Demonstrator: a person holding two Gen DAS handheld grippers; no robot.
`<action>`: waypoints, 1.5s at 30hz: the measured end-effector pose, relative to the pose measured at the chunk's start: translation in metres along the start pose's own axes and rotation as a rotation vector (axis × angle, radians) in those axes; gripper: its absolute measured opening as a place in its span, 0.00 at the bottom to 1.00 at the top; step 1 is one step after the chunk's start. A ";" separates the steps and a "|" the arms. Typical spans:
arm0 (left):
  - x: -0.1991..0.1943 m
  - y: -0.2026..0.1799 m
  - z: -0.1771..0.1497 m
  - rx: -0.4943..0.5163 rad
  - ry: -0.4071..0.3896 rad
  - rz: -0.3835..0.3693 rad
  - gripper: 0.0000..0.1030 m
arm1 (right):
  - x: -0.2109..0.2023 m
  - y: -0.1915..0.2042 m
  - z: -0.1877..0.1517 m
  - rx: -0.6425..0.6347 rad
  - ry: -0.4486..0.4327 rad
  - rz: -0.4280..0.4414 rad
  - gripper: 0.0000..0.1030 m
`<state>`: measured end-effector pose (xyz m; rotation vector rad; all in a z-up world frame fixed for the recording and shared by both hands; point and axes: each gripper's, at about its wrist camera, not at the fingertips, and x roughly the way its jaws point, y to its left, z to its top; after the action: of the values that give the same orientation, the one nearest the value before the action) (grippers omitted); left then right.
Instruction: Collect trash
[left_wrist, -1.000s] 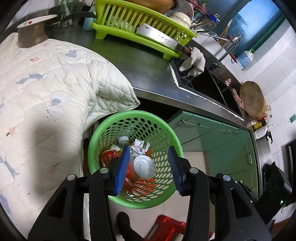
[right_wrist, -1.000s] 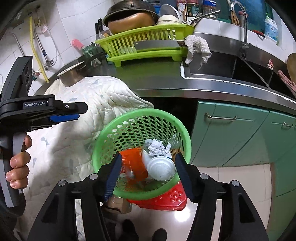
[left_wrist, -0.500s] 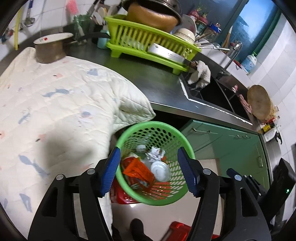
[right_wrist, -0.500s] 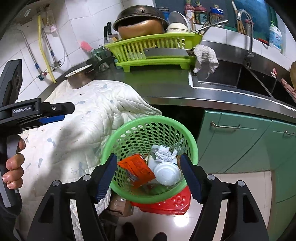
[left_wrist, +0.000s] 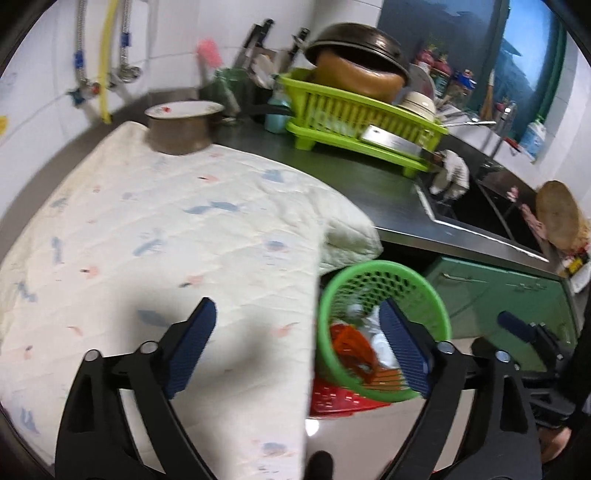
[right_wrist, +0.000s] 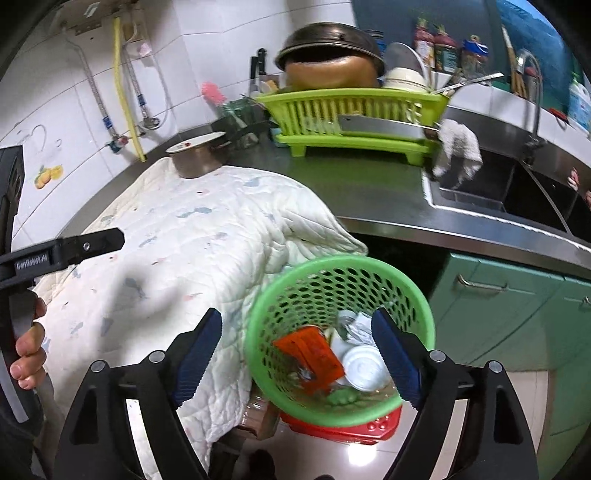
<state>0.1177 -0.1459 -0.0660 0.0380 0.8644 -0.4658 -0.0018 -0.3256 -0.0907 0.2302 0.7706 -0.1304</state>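
Observation:
A green perforated trash basket (right_wrist: 295, 295) (left_wrist: 432, 306) stands on the floor below the counter edge. It holds an orange wrapper (right_wrist: 310, 352), a white cup lid (right_wrist: 364, 369) and crumpled paper (right_wrist: 356, 325). My right gripper (right_wrist: 295, 354) is open and empty above the basket's left rim. My left gripper (left_wrist: 299, 350) is open and empty over the quilt's edge, to the left of the basket. The left gripper's side also shows in the right wrist view (right_wrist: 66, 251), held by a hand.
A white quilted cloth (left_wrist: 155, 236) covers the surface on the left. A metal pot (left_wrist: 181, 127) stands at its far end. A green dish rack (left_wrist: 354, 122) with cookware sits on the dark counter. A sink (right_wrist: 517, 192) lies at right. A red crate (right_wrist: 343, 424) sits under the basket.
Both grippers have pulled back and up from the basket and swung left. The left one now sits over the quilt. Both stay open.

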 end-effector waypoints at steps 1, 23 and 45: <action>-0.004 0.005 0.000 -0.003 -0.007 0.014 0.88 | 0.001 0.004 0.002 -0.009 -0.002 0.005 0.80; -0.078 0.084 -0.026 -0.062 -0.144 0.265 0.95 | 0.004 0.079 0.039 -0.130 -0.040 0.111 0.87; -0.118 0.090 -0.041 -0.091 -0.200 0.325 0.95 | -0.007 0.099 0.042 -0.127 -0.080 0.142 0.89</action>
<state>0.0595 -0.0112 -0.0196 0.0463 0.6662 -0.1224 0.0411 -0.2401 -0.0413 0.1573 0.6779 0.0437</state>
